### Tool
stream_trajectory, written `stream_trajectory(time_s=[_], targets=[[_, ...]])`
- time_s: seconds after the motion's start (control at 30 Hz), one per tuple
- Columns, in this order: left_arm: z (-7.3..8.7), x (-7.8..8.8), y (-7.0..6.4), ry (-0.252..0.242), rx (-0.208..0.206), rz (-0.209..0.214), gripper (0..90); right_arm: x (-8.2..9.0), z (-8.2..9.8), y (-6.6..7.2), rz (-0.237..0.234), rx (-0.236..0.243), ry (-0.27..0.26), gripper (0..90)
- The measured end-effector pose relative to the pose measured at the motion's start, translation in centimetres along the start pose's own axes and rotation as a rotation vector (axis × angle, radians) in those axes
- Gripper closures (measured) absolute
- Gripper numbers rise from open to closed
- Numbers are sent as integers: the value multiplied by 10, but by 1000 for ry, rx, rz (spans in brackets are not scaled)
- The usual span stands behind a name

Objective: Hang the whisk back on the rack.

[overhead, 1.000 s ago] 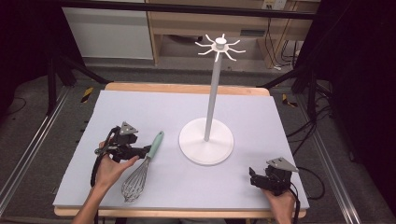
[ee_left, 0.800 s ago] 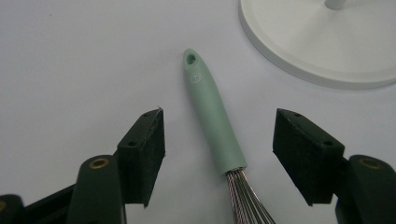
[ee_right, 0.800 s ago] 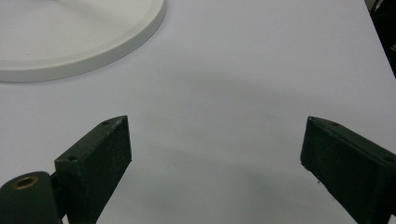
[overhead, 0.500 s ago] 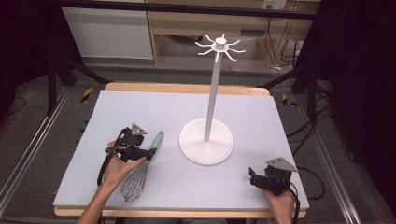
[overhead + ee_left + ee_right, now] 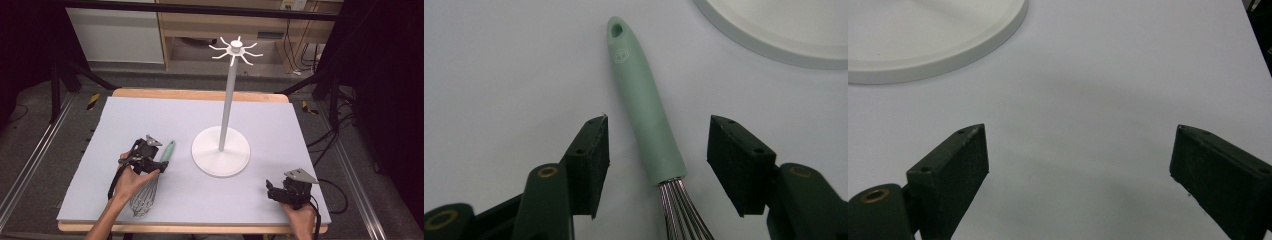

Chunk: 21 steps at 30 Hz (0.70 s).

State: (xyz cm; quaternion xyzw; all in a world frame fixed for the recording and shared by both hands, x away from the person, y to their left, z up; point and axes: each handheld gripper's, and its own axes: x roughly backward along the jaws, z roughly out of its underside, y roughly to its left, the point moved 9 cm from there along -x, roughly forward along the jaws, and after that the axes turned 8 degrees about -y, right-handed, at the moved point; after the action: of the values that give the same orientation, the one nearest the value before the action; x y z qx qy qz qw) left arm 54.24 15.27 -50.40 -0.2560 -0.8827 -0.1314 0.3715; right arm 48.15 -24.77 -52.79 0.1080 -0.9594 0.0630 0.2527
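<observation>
Your left gripper (image 5: 658, 160) straddles the mint-green handle of the whisk (image 5: 646, 107), which lies flat on the counter (image 5: 200, 115) at about nine o'clock from the white hook stand (image 5: 221, 150). In the left gripper view its jaws have just been closing, yet a gap shows on each side of the handle, so nothing is pinched. The pads sit low on the handle, near where the wire loops begin.

Here is where it could go wrong:

- The handle is round, smooth and tapered. If one pad arrives first, it may roll the handle sideways or push it across the counter, and you would close on air.
- The handle runs toward eleven o'clock between the jaws, not straight up the middle. A squeeze across that slant may twist the whisk, or leave it clamped crooked.
- Gripped this close to the wires, the whisk may tilt once lifted; I cannot judge which end is heavier.
- The hanging hole is at the far tip of the handle. A crooked grip would make threading it onto a hook at the stand's top (image 5: 236, 49) awkward, and a knock could rock the tall post.

Your right gripper (image 5: 281, 194) rests spread wide and empty at about four o'clock from the stand, well apart from the whisk.
</observation>
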Motion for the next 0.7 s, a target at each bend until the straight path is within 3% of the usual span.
stream_trajectory(time_s=[0.7], targets=[[15, -16, 1, 90, 46, 9, 534, 0, 1, 0, -6, 3, 6, 92]])
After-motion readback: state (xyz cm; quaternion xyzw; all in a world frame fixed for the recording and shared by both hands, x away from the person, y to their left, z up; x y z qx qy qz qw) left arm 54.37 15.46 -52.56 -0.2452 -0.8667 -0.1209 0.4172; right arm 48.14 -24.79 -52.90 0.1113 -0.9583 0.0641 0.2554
